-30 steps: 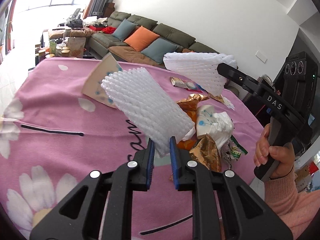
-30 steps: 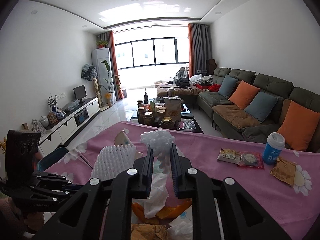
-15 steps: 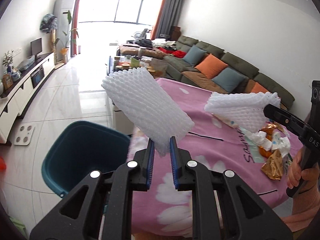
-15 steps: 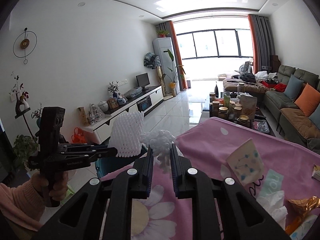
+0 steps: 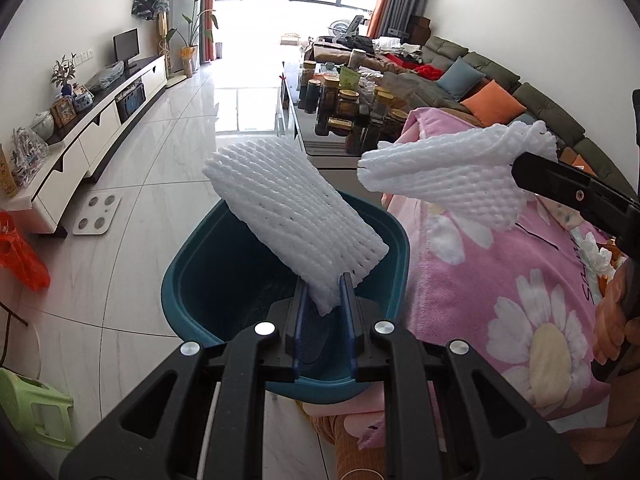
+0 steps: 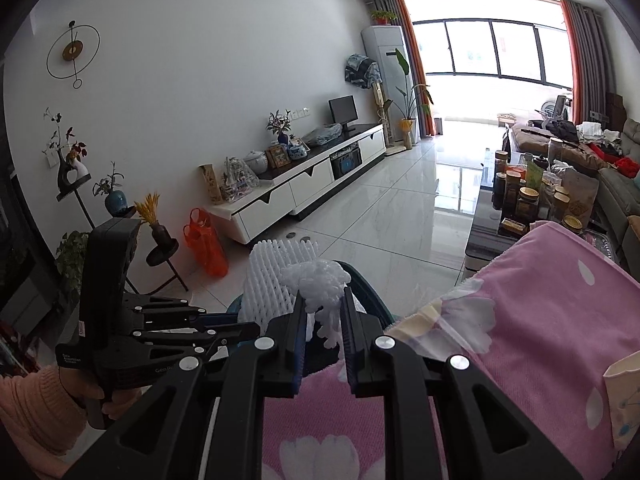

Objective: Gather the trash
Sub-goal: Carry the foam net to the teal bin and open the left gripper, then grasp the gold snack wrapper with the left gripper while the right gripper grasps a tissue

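Left gripper (image 5: 323, 280) clamps foam net sleeve (image 5: 294, 226) above teal bin (image 5: 192, 276). Right gripper (image 6: 323, 300) pinches second foam net (image 6: 318, 280) beside pink tablecloth (image 6: 540, 300). Left view alone shows bin interior; right view alone shows left hand (image 6: 92, 396).

Floor: I see glossy white marble-look tiles (image 5: 168, 152) filling the left half of the left wrist frame.
On floor: a teal plastic bin (image 5: 208, 256) at centre, a white scale (image 5: 97, 214) left, a green plastic stool (image 5: 36, 412) lower left.
Table: pink flower-print cloth (image 5: 500, 280), right side.
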`<state>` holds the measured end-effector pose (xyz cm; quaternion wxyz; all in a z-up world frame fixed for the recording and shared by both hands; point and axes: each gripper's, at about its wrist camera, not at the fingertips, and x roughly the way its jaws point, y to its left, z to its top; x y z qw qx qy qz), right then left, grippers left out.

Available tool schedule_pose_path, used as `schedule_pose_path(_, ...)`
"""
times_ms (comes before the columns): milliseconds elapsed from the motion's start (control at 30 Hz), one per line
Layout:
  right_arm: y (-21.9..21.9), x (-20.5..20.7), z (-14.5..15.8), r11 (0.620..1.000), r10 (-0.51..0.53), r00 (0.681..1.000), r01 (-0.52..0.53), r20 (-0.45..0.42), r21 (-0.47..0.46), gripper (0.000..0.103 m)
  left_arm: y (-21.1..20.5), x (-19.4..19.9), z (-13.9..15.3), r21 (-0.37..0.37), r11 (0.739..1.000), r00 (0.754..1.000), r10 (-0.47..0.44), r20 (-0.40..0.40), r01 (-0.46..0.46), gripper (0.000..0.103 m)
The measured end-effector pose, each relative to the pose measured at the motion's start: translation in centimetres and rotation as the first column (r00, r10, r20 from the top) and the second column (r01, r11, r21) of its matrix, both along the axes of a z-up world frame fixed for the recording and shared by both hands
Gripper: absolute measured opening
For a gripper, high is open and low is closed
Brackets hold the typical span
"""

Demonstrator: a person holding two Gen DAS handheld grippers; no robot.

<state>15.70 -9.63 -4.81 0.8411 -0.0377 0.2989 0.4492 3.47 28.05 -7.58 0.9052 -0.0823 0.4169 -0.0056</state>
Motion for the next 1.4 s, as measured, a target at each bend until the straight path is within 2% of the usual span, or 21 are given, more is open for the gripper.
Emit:
schedule_pose_path(200, 3.9, 1.7, -2.2, 0.998, 0.022, 0.998, -0.027, -0.065, -0.063, 0.015, -0.8, 2.1, -3.4, 0.001, 1.000, 0.997, 0.012, -0.077, -0.012, 0.016)
schedule_pose_path(467, 7.7, 3.5, -5.2, 0.990, 0.021, 0.980, -0.047, -0.196, -0.132, 0.016, -0.4, 3.9, -6.1, -0.009, 1.000, 0.988, 0.026, -0.149, -0.028, 0.019)
schedule_pose_path(667, 9.3, 4.0, -6.0, 0.982, -0.013, 0.975, -0.029, -0.221, -0.186, 0.026, -0.6, 5.2, -7.5, -0.040, 0.998, 0.985, 0.049, -0.168, -0.057, 0.028)
schedule_pose_path(767, 8.9, 4.1, -5.9, 0.984, -0.026, 0.973, -0.016, -0.228, -0.180, 0.033, -0.2, 5.3, -7.5, -0.047, 0.996, 0.985, 0.069, -0.161, -0.077, 0.031)
schedule_pose_path(967, 7.5, 4.0, -5.4, 0.988, -0.040, 0.976, 0.007, -0.214, -0.152, 0.048, 0.1, 4.7, -6.1, -0.044, 0.990, 0.986, 0.127, -0.110, -0.132, 0.037)
schedule_pose_path(1133, 5.1, 3.4, -4.3, 0.995, -0.040, 0.977, 0.020, -0.209, -0.096, 0.048, -0.4, 3.3, -3.4, -0.034, 0.990, 0.990, 0.139, -0.038, -0.140, 0.039)
schedule_pose_path(1200, 3.6, 2.7, -3.2, 0.998, -0.027, 0.980, 0.014, -0.196, -0.063, 0.048, -1.2, 2.4, -1.9, -0.033, 0.992, 0.992, 0.126, 0.003, -0.125, 0.041)
schedule_pose_path(1233, 2.7, 2.2, -2.6, 0.999, -0.019, 0.983, 0.011, -0.184, -0.045, 0.048, -1.7, 2.0, -1.0, -0.033, 0.993, 0.993, 0.112, 0.032, -0.111, 0.045)
schedule_pose_path(1400, -3.1, -1.1, 0.5, 0.999, -0.034, 0.998, 0.035, -0.061, 0.019, 0.054, -6.2, -0.2, 2.9, -0.044, 0.999, 0.984, 0.005, 0.178, 0.003, 0.060)
